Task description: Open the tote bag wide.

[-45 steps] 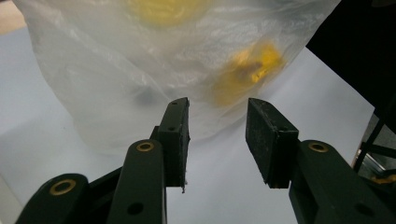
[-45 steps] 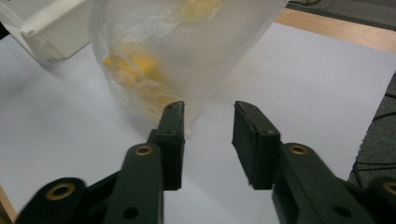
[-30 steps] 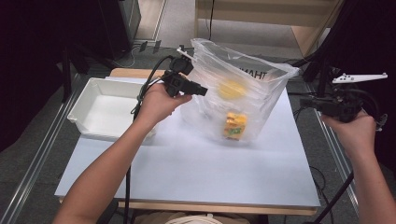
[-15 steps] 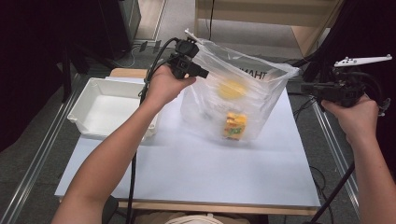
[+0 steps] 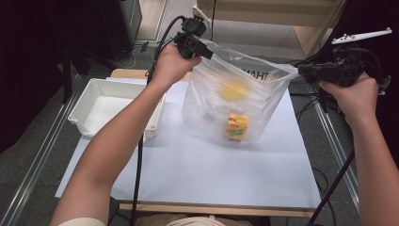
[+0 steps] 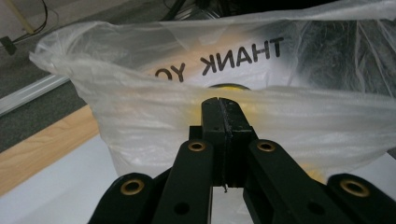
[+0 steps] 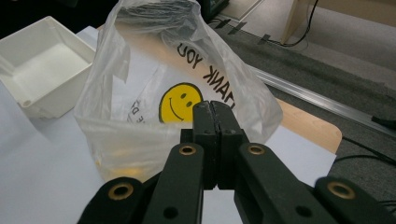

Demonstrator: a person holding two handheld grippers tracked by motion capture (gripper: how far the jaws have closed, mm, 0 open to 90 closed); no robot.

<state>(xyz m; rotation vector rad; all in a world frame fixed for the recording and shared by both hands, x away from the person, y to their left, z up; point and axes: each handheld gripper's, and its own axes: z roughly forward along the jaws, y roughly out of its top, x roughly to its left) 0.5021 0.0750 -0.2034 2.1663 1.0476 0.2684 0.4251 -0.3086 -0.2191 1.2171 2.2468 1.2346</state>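
A clear plastic bag (image 5: 244, 99) printed with a yellow smiley (image 5: 233, 89) and "THANK YOU" hangs stretched between my two grippers over the white table (image 5: 211, 174). An orange and yellow packet (image 5: 236, 126) lies at its bottom. My left gripper (image 5: 207, 49) is shut on the bag's top edge at the far left corner. My right gripper (image 5: 301, 70) is shut on the opposite edge at the right. In the left gripper view the closed gripper (image 6: 222, 105) pinches the bag's rim (image 6: 140, 121). In the right gripper view the closed gripper (image 7: 211, 109) pinches the bag's film (image 7: 140, 93) beside the smiley (image 7: 180, 105).
A white empty tray (image 5: 106, 108) stands on the table's left side, partly under my left forearm, and shows in the right gripper view as the tray (image 7: 42, 70). Wooden furniture and cables lie beyond the table's far edge. A metal rail runs along each side.
Both grippers have risen and moved away from me with the bag's edges in them. The bag is pulled taller and its mouth wider.
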